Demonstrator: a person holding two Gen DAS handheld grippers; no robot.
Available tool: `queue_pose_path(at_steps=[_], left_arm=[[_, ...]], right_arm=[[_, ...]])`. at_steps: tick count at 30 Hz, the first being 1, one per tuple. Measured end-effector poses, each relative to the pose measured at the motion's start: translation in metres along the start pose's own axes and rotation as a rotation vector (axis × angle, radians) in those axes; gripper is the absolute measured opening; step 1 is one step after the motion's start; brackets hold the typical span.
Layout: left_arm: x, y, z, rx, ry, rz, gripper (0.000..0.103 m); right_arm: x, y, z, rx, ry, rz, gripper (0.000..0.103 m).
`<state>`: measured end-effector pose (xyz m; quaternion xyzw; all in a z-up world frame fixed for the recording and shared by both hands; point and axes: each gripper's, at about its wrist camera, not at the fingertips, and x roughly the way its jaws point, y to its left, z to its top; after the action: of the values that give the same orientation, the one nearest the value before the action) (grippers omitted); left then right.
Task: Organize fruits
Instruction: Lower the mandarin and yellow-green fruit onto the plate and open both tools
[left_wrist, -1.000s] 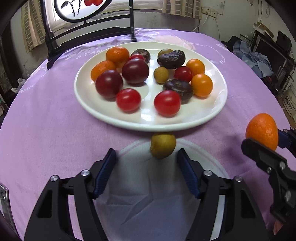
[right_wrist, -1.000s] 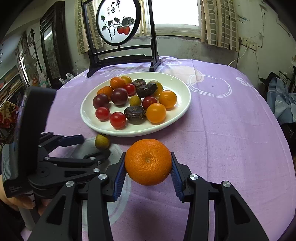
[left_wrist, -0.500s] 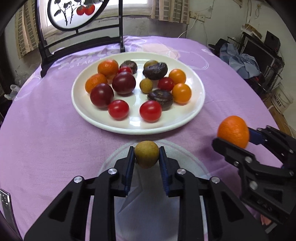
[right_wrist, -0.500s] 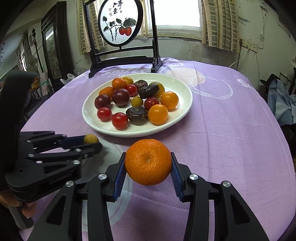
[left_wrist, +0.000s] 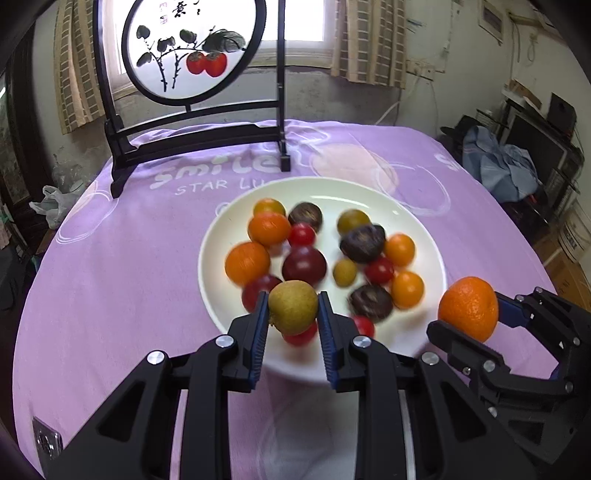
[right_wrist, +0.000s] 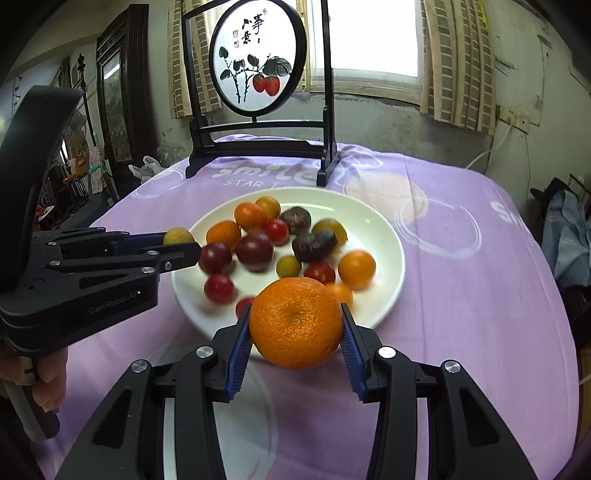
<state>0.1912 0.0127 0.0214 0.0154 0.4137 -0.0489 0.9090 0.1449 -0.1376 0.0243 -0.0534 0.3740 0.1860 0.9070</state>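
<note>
A small yellow-green fruit (left_wrist: 293, 311) sits pinched between the blue pads of the left gripper (left_wrist: 291, 314), lifted clear of the purple tablecloth (left_wrist: 122, 288) and hanging in front of the near rim of the white plate (left_wrist: 218, 295). The left jaws have just closed in on it. Just beyond this gripper's tips the plate holds a scatter of red, dark purple, orange and yellow-green fruits, somewhat blurred. To its right, the right gripper (right_wrist: 295, 325) clamps a large orange (right_wrist: 295, 322) by its sides, also held above the cloth at the plate's near edge. Past the plate, at the far side of the table, stands a round painted screen (right_wrist: 257, 66) in a dark frame. A hand (right_wrist: 48, 380) grips the left gripper's handle.
</note>
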Motion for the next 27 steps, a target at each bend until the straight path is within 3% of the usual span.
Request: queue_pose_path(at_steps=[11,13,14,15,24,27], left_arm=[[0.057,0.012,0.043,-0.061,0.031,0.037,0.026],[0.063,0.014,0.045,-0.078,0.036,0.050,0.046],[0.064,0.016,0.045,-0.088,0.032,0.064,0.063],[0.064,0.017,0.045,-0.099,0.018,0.080,0.066],[0.049,0.023,0.033,-0.121,0.024,0.076,0.067],[0.036,0.022,0.026,-0.115,0.010,0.091,0.079]], right_arm=[[0.069,-0.001,0.037,-0.004,0.049,-0.022,0.046],[0.073,-0.002,0.037,0.009,0.042,-0.030,0.058],[0.073,-0.003,0.037,0.014,0.033,-0.033,0.060],[0.072,-0.003,0.037,0.015,0.027,-0.027,0.061],[0.042,-0.009,0.031,0.035,-0.030,-0.033,0.061],[0.027,-0.012,0.025,0.042,-0.043,-0.034,0.063]])
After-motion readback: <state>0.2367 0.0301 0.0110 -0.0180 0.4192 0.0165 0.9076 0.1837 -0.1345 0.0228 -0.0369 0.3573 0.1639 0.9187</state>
